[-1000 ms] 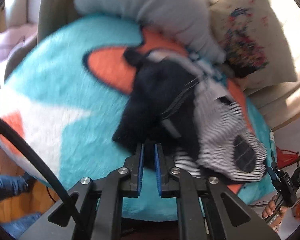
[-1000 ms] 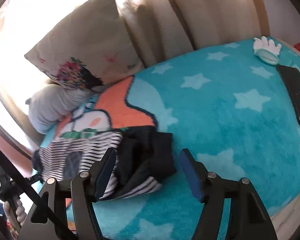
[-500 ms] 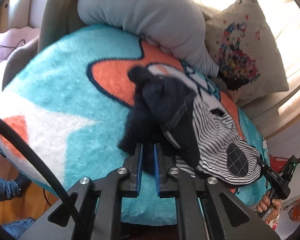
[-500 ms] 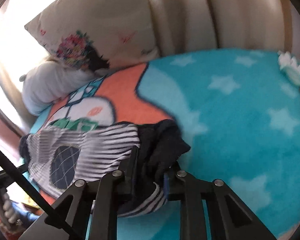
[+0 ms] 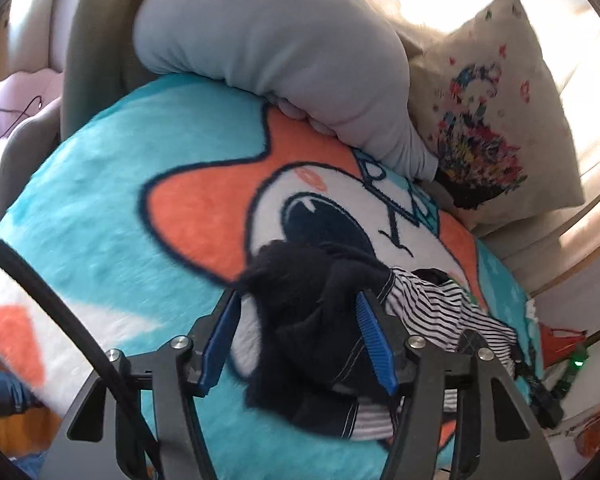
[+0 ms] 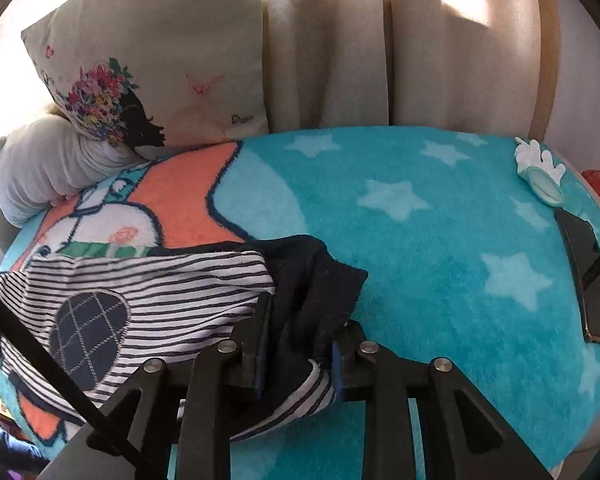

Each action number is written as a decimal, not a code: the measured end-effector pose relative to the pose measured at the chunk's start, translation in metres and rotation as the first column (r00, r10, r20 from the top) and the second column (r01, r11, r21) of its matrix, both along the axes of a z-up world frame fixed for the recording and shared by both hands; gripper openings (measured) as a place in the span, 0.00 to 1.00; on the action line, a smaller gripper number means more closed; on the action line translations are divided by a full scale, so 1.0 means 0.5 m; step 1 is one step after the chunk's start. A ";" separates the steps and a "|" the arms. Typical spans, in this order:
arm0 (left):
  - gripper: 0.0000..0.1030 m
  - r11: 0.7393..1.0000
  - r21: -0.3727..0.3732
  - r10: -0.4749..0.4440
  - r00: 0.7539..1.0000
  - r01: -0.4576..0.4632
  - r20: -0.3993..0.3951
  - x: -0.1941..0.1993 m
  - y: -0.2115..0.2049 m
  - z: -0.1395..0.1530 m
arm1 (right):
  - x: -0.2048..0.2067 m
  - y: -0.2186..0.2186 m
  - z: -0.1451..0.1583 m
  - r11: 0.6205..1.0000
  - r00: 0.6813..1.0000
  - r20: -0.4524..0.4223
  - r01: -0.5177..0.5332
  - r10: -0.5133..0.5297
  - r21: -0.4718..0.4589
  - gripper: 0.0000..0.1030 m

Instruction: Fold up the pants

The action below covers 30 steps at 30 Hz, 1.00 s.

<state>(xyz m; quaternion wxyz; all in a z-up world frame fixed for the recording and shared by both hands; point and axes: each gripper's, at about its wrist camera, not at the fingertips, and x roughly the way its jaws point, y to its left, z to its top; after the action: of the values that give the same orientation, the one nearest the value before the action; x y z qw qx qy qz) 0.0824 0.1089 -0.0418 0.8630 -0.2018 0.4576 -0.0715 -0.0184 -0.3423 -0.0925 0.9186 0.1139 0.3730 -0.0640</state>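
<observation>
The pants [image 6: 148, 292] are small, black-and-white striped with a dark checked patch and a dark fleecy inside [image 6: 316, 276]. They lie bunched on the turquoise cartoon blanket [image 6: 420, 248]. My right gripper [image 6: 298, 354] has the dark folded edge filling the gap between its pads, and its jaws are easing open. In the left wrist view the dark end of the pants [image 5: 308, 320] sits between the fingers of my left gripper [image 5: 298, 332]. Those jaws are opening; the left pad [image 5: 220, 336] stands clear of the cloth.
A grey bolster pillow [image 5: 284, 60] and a cream cushion with a flower print [image 5: 488, 120] rest at the head of the blanket. A dark phone [image 6: 588, 280] and a white glove-shaped trinket [image 6: 540, 168] lie near the right edge. Curtains [image 6: 340, 40] hang behind.
The left jaws, shut before, now stand apart around the dark cloth, which has shifted and uncovered the blanket's cartoon eye. The right jaws went from wide open to closed on the dark edge.
</observation>
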 end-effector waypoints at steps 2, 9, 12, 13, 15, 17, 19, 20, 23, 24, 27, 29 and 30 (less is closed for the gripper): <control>0.17 0.998 0.040 -0.040 0.999 0.041 -0.033 0.011 -0.030 -0.007 | -0.014 -0.010 0.008 1.000 1.000 0.010 0.007 -0.008 0.023 0.28; 0.12 0.995 0.059 -0.075 0.997 0.075 -0.012 -0.053 -0.038 0.016 | -0.075 -0.034 0.048 0.991 0.988 0.073 0.136 -0.136 0.007 0.29; 0.12 0.996 0.055 -0.064 0.996 0.067 -0.068 -0.070 -0.031 -0.021 | -0.090 -0.020 0.075 0.989 0.980 0.129 0.149 -0.151 0.019 0.33; 0.12 0.997 0.057 -0.053 0.995 0.058 -0.085 -0.073 -0.027 -0.040 | -0.089 -0.008 0.083 0.991 0.981 0.145 0.129 -0.132 0.034 0.33; 0.12 0.999 0.033 -0.041 0.996 0.043 -0.084 -0.074 -0.019 -0.055 | -0.076 0.034 0.097 0.997 0.985 0.168 0.028 -0.039 0.067 0.33; 0.13 0.999 0.013 -0.028 0.996 0.029 -0.083 -0.069 -0.012 -0.056 | -0.047 0.096 0.106 0.987 0.980 0.169 -0.120 0.101 0.105 0.33; 0.13 0.999 0.031 -0.028 0.996 0.031 -0.080 -0.065 -0.016 -0.055 | -0.021 0.156 0.108 0.960 0.963 0.163 -0.239 0.215 0.147 0.33; 0.13 0.999 0.039 -0.028 0.997 0.032 -0.079 -0.065 -0.019 -0.056 | -0.002 0.196 0.107 0.932 0.945 0.157 -0.314 0.288 0.178 0.33; 0.13 0.998 0.059 -0.027 0.997 0.031 -0.067 -0.066 -0.024 -0.058 | 0.058 0.309 0.094 0.834 0.881 0.134 -0.473 0.454 0.284 0.33; 0.14 0.998 0.061 -0.027 0.997 0.031 -0.066 -0.066 -0.023 -0.058 | 0.084 0.344 0.083 0.809 0.865 0.113 -0.499 0.490 0.312 0.33; 0.14 0.998 0.053 -0.028 0.997 0.031 -0.068 -0.066 -0.018 -0.057 | 0.160 0.399 0.040 0.770 0.845 0.045 -0.506 0.533 0.388 0.33; 0.16 0.998 0.050 -0.028 0.997 0.031 -0.067 -0.066 -0.018 -0.057 | 0.207 0.388 0.000 0.822 0.877 -0.054 -0.425 0.478 0.379 0.33; 0.16 0.998 0.046 -0.030 0.997 0.033 -0.065 -0.066 -0.018 -0.057 | 0.216 0.373 -0.012 0.856 0.896 -0.084 -0.384 0.436 0.347 0.27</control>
<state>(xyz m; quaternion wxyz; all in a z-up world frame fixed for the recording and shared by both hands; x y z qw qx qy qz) 0.0493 0.1001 -0.0705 0.8511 -0.1766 0.4898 -0.0679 0.0898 -0.1556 -0.0985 0.8472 0.1742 0.4660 0.1862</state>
